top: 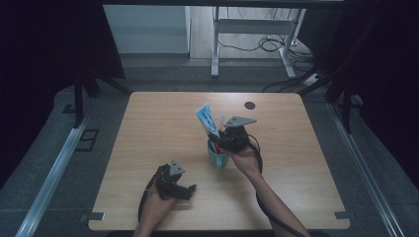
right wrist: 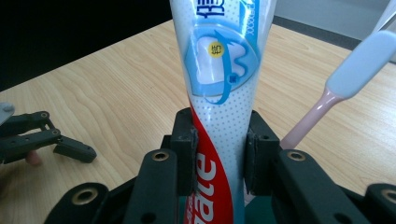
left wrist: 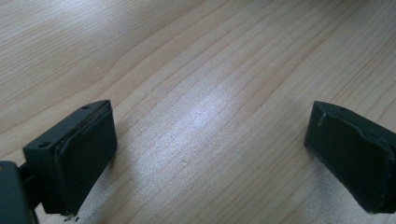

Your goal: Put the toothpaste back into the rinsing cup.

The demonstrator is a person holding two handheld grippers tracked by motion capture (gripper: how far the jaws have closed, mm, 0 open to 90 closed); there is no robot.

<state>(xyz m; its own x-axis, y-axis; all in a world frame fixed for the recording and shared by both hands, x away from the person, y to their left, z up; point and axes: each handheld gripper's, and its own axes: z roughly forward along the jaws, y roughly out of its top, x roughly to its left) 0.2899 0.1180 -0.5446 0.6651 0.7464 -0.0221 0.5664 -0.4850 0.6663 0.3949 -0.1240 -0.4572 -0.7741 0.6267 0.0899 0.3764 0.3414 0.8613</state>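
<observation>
A white, blue and red toothpaste tube [top: 204, 118] [right wrist: 219, 70] stands tilted in a teal cup [top: 216, 159] near the middle of the wooden table [top: 148, 128]. My right gripper [top: 218, 140] [right wrist: 219, 154] hangs just above the cup's rim, and its pads press on both sides of the tube's lower part. A toothbrush [top: 221, 120] [right wrist: 359, 65] with a pink neck and pale head leans in the cup to the tube's right. My left gripper [top: 190, 190] [left wrist: 210, 154] rests open low over bare wood near the front edge; it is also off to the left in the right gripper view [right wrist: 60, 142].
A small dark round mark [top: 250, 105] sits on the table's far side. Beyond the far edge are the white legs of another desk [top: 215, 44] and cables on the floor [top: 267, 44]. Dark curtains flank both sides.
</observation>
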